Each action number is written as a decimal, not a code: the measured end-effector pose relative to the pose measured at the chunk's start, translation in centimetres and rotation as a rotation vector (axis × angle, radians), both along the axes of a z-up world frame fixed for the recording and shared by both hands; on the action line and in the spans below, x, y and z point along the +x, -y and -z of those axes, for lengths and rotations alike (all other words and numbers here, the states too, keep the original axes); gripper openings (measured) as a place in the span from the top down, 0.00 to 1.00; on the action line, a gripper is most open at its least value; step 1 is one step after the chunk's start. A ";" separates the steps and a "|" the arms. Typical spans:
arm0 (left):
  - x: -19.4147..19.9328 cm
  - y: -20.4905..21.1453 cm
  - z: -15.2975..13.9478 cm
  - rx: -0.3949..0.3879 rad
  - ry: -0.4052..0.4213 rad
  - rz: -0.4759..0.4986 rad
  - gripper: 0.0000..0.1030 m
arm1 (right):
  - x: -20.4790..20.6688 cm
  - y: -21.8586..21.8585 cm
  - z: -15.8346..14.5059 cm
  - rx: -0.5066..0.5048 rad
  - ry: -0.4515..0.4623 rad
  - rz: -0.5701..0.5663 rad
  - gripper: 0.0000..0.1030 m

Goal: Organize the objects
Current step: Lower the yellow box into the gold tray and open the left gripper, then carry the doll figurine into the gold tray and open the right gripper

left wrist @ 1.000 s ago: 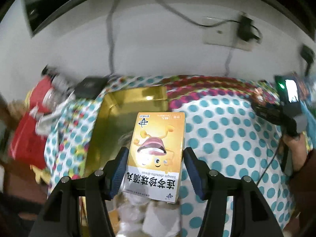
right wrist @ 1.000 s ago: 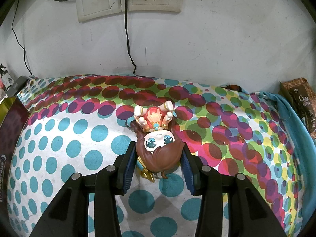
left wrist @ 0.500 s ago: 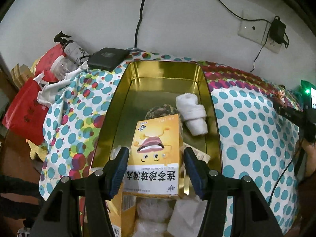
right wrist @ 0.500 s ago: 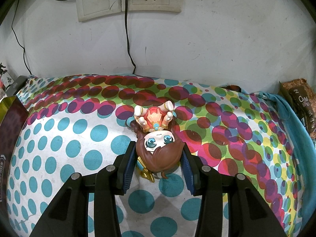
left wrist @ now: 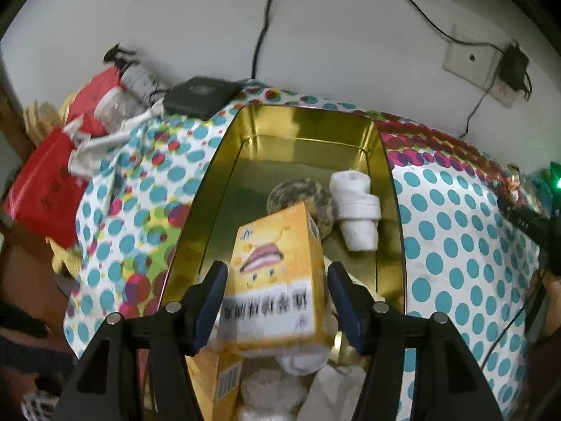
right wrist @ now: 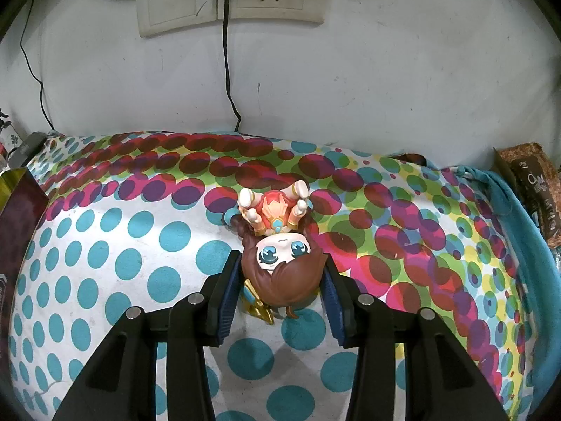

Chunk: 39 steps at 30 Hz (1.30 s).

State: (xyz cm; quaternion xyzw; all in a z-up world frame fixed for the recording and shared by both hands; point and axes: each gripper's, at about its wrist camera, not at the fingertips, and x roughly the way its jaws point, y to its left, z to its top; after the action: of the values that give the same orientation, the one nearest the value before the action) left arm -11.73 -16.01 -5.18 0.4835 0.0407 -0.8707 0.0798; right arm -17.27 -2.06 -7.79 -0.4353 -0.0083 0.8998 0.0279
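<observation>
In the left wrist view my left gripper (left wrist: 277,301) holds a yellow medicine box (left wrist: 277,273) with a cartoon mouth, tilted over the near end of an open gold tin (left wrist: 308,121). The box looks blurred, and small gaps show beside both pads. In the right wrist view my right gripper (right wrist: 280,291) is shut on the brown-haired head of a small doll figure (right wrist: 277,224) in red, which lies on its back on the dotted cloth (right wrist: 105,245).
The tin holds a white roll (left wrist: 357,207), a brownish ball (left wrist: 301,196), another yellow box (left wrist: 217,379) and white wrapped items. A black device (left wrist: 200,96), bottles and a red bag (left wrist: 45,182) lie left of it. Wall sockets (right wrist: 228,3) and cables hang behind. A brown packet (right wrist: 536,189) is far right.
The left gripper moved with the yellow box from the cloth to over the tin, then lower and closer; the box now tilts and blurs. The right gripper and doll have not moved.
</observation>
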 end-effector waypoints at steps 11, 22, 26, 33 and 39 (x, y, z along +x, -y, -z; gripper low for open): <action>7.1 -0.3 -3.3 -0.029 -0.209 -0.037 0.32 | -0.1 -0.1 0.4 0.022 -0.002 0.002 0.60; 10.7 -3.1 -2.4 -0.119 -0.181 0.054 0.31 | -0.9 -0.7 0.9 0.083 -0.006 0.003 0.61; 11.4 -3.0 -2.3 -0.125 -0.183 0.050 0.31 | -1.3 -1.6 1.2 0.096 -0.009 0.002 0.62; 12.4 -1.5 -2.6 -0.108 -0.193 0.035 0.31 | -1.7 -4.5 1.3 0.089 -0.018 0.017 0.62; 13.7 0.3 -2.7 -0.111 -0.197 0.018 0.31 | -1.7 -5.8 1.1 0.108 -0.044 0.012 0.63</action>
State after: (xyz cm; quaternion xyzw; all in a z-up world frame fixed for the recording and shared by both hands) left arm 2.01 -16.27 -2.46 0.3908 -0.0041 -0.9156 0.0941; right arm -18.93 3.76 -8.90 -0.4135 -0.0534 0.9072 0.0568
